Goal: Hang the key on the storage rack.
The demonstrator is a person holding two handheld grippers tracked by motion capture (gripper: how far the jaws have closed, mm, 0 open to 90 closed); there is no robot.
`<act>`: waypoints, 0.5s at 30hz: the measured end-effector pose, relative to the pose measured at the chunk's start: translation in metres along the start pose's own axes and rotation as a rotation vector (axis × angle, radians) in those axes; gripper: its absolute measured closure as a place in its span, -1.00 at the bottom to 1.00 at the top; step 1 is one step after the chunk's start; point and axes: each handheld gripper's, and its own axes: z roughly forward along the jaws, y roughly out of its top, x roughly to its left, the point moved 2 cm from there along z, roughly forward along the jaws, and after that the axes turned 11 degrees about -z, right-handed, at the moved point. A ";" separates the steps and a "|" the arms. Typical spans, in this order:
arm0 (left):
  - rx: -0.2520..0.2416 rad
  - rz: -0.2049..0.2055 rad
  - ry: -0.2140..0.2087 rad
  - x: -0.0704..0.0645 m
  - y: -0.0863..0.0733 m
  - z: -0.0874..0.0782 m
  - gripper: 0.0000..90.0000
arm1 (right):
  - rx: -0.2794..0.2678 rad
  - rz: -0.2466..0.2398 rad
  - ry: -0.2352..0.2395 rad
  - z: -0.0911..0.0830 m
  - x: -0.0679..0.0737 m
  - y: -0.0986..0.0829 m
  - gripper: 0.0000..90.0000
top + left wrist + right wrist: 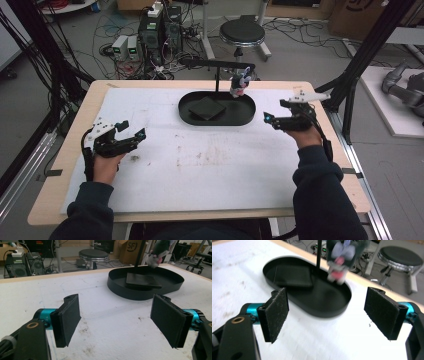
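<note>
High view: small plush toy (240, 84), grey and white with a touch of pink, hanging from the arm of a black stand (218, 64) so that it dangles just above the right end of an oval black tray (192, 116); hung there, it seems, to be plucked free from the side rather than lifted off a surface. Stand's post rises from inside the tray. Flat black square pad (206, 108) lying on the tray floor, left of the toy and apart from it, perhaps the spot where the toy is meant to land. Tray sits at the far middle of the white-covered tabletop (210, 170), within reach of both hands. Right gripper (274, 119), held near the tray's right end and pointed toward it, fingers spread wide and holding nothing; judged the likelier one to take the toy, since the right gripper view frames the toy (340, 257), blurred, between its pads. Left gripper (134, 129), well apart at the tabletop's left side, fingers likewise wide and empty, seemingly waiting. Beyond the tabletop: round black stool (242, 33), computer boxes (160, 31), loose cables on the floor.
</note>
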 end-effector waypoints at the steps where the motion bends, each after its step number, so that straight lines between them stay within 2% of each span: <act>1: -0.001 0.006 -0.002 -0.001 0.000 -0.001 -0.47 | 0.008 0.011 -0.011 -0.003 0.005 -0.009 -0.55; 5: -0.013 0.010 -0.008 -0.003 0.000 -0.001 -0.47 | 0.007 0.037 -0.032 -0.010 0.019 -0.042 -0.55; 8: -0.012 0.014 -0.010 -0.004 -0.001 -0.001 -0.47 | 0.017 0.022 -0.060 -0.012 0.030 -0.059 -0.55; 15: -0.017 0.029 -0.015 -0.009 -0.002 -0.003 -0.48 | 0.019 0.007 -0.070 -0.011 0.033 -0.068 -0.55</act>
